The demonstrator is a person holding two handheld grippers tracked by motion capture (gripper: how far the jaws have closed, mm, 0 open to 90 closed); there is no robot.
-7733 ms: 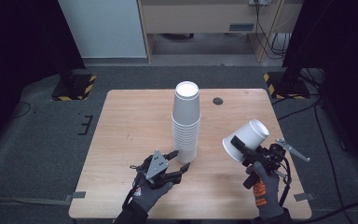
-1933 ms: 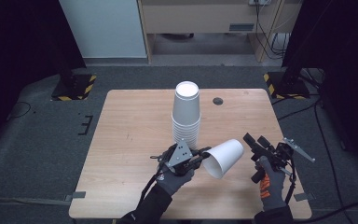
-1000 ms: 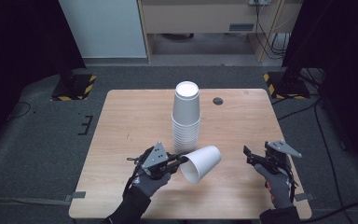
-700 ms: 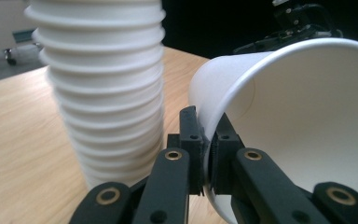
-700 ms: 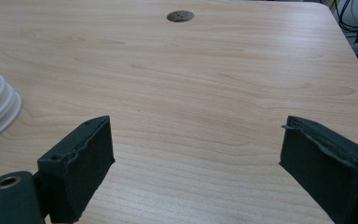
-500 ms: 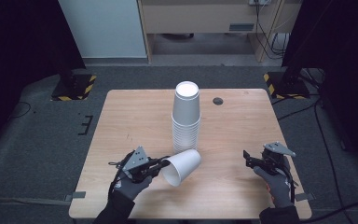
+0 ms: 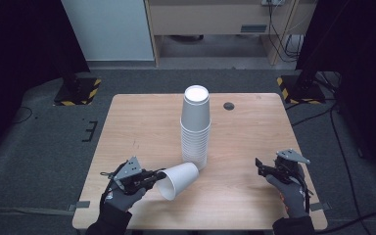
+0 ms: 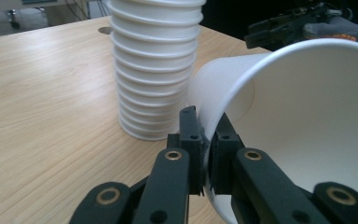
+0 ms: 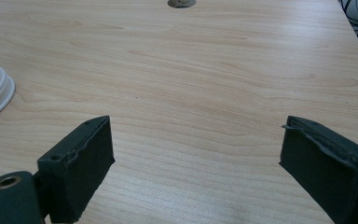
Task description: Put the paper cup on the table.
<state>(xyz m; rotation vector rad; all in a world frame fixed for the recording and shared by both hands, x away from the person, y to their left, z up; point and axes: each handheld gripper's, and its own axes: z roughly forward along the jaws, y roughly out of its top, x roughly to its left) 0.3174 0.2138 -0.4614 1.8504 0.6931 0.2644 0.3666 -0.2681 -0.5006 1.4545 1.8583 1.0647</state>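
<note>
The left gripper (image 8: 206, 154) pinches the thin rim of a white paper cup (image 8: 303, 116) between its two black jaws. The cup lies tilted, just beside a tall stack of white paper cups (image 8: 156, 65) on the light wooden table (image 8: 42, 93).

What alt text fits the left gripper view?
The left gripper pinches the rim of a white paper cup lying sideways, mouth toward the camera. A cup stack stands behind on the table.

White cup (image 7: 178, 179), black claw (image 8: 205, 156), light wood-grain table (image 7: 142, 122)
</note>
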